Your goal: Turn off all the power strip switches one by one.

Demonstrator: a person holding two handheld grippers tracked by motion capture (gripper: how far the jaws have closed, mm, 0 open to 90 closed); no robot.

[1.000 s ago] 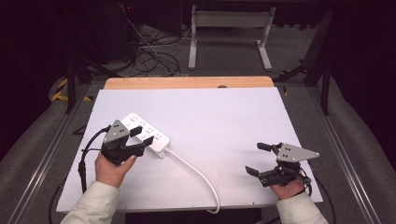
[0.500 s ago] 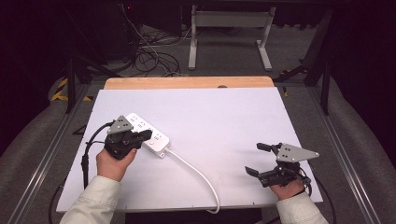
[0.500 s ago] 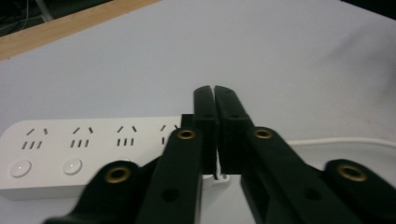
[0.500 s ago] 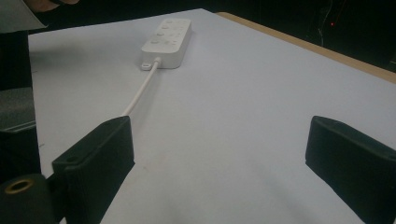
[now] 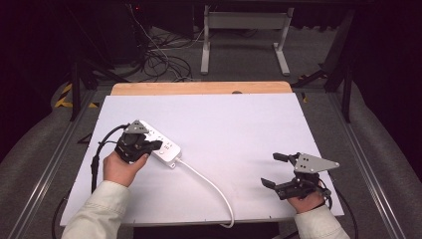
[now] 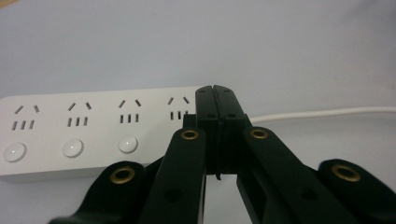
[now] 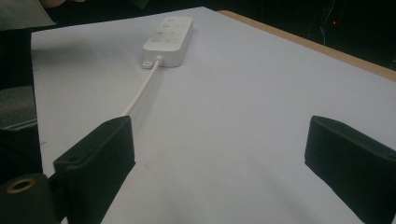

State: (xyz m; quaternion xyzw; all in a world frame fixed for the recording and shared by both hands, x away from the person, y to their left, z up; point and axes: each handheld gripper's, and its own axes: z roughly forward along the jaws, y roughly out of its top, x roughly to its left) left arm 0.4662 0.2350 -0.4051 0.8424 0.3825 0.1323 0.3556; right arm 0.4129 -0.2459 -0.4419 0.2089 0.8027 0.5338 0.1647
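While the right gripper [image 5: 272, 170] hung at the table's [image 5: 249, 129] near right corner with its jaws wide apart and nothing between them, the left gripper [image 5: 155, 145] had just closed, pads together and empty, over the strip [image 6: 88, 133] lying flat at the left, its cord [image 5: 209, 186] trailing to the near edge.

Table seen from above and in front, power strip [image 5: 160, 145] viewed close along left jaws, distantly along right jaws, shared by all views.
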